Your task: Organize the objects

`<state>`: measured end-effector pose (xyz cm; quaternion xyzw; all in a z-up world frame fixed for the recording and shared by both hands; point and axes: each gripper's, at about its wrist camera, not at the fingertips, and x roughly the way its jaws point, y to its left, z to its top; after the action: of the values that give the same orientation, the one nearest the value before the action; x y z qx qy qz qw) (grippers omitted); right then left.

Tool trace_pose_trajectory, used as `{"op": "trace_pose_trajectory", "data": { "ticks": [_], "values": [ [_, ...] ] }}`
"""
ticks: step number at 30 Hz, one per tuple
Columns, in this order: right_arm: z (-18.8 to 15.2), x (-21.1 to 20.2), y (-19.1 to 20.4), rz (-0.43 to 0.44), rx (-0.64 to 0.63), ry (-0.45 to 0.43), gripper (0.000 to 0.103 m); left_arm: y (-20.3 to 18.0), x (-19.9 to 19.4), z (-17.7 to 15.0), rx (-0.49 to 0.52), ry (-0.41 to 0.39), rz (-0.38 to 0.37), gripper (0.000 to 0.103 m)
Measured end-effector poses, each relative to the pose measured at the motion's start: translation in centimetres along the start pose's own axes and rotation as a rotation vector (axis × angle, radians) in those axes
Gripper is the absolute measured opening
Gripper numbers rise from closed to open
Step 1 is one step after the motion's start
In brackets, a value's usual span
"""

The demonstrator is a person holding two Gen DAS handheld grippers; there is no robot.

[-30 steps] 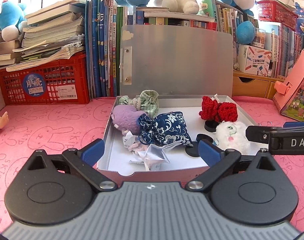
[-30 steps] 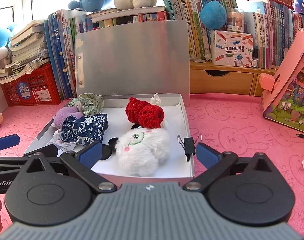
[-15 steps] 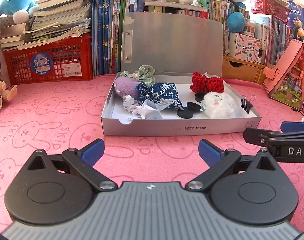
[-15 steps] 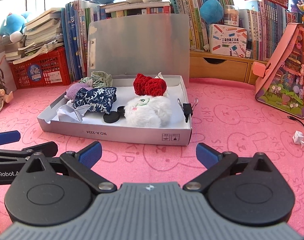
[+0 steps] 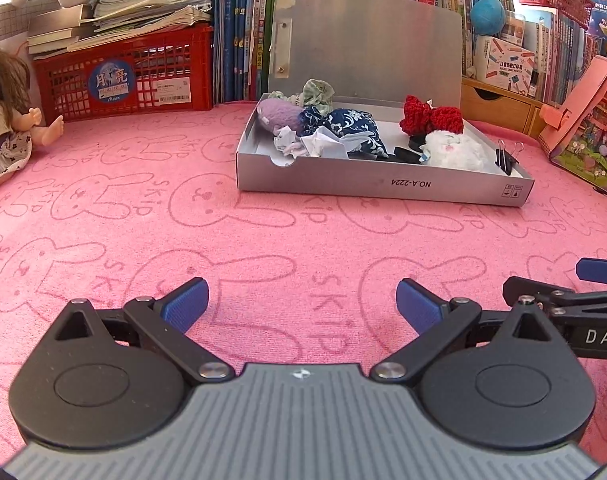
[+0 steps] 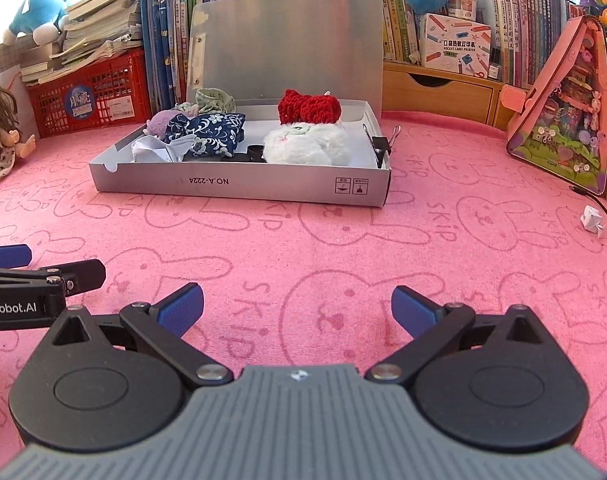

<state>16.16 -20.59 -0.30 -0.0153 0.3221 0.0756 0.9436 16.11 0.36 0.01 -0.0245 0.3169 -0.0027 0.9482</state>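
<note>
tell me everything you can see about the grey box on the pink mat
The grey box is a shallow cardboard-looking tray with a hinged lid standing upright behind it. Its front wall carries an upside-down printed code and has a small notch at the left corner. It sits flat on the pink mat, in front of the books. Inside lie a white plush toy, a red knitted bow, a blue flowered pouch and crumpled paper; a black binder clip grips its right wall.

Matt grey cardboard box (image 5: 383,188)
</note>
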Motion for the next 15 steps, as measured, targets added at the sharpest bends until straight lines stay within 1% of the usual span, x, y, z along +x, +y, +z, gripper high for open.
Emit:
{"op": "trace_pose_trajectory", "data": {
  "ticks": [3, 7, 15],
  "values": [
    [-0.3, 0.06, -0.09, -0.003, 0.003, 0.007, 0.103, 0.08, 0.08, -0.03, -0.004, 0.01, 0.001, 0.102],
    [-0.23, 0.49, -0.08, -0.018, 0.01, 0.024, 0.103, -0.27, 0.32, -0.01, 0.016, 0.024, 0.018, 0.102],
    [-0.26, 0.48, -0.06, -0.02, 0.01, 0.025, 0.103, -0.64, 0.63, 0.02, 0.037, 0.036, 0.033, 0.103]
  ]
}}
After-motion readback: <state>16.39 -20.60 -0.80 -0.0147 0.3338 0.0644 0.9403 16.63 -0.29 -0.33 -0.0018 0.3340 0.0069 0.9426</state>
